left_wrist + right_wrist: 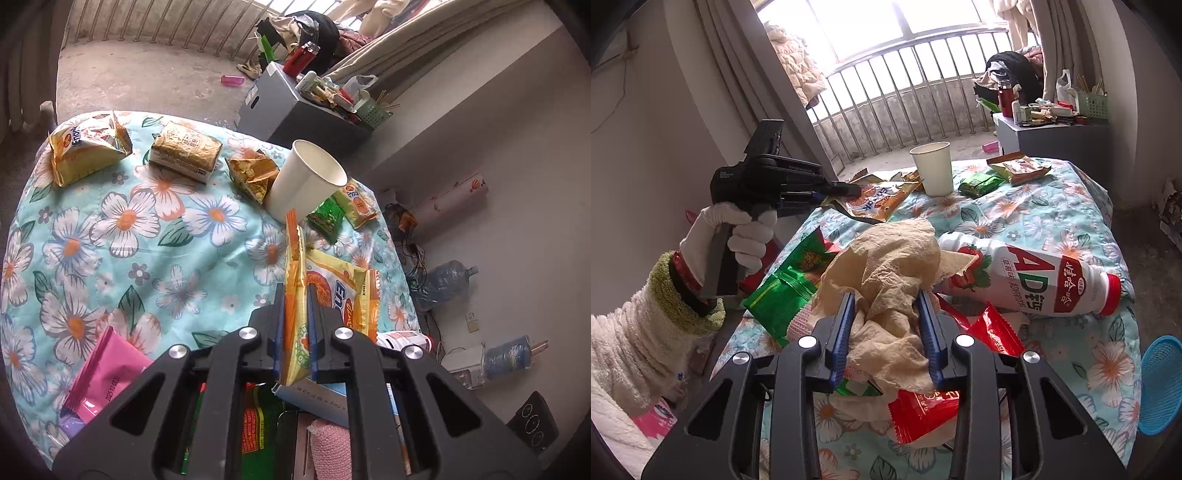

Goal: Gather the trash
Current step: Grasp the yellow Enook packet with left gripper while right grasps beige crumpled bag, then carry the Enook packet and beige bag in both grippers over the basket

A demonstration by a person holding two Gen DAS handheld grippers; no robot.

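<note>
Right gripper [886, 317] pinches a crumpled tissue [886, 273] over the littered floral cloth [1052, 221], left gripper [294, 325] clamps a yellow wrapper [295, 295] lifted off it, so pickup looks done and both need carrying to a bin, possibly the blue basket [1160, 384].

Surface: a table is covered by a light-blue quilted cloth [1052, 206] printed with white flowers.
Laid on it: 1 upright white paper cup [932, 168], 1 toppled white plastic drink bottle [1027, 280], 1 green foil packet [980, 183], 1 pink wrapper [105, 373].
</note>
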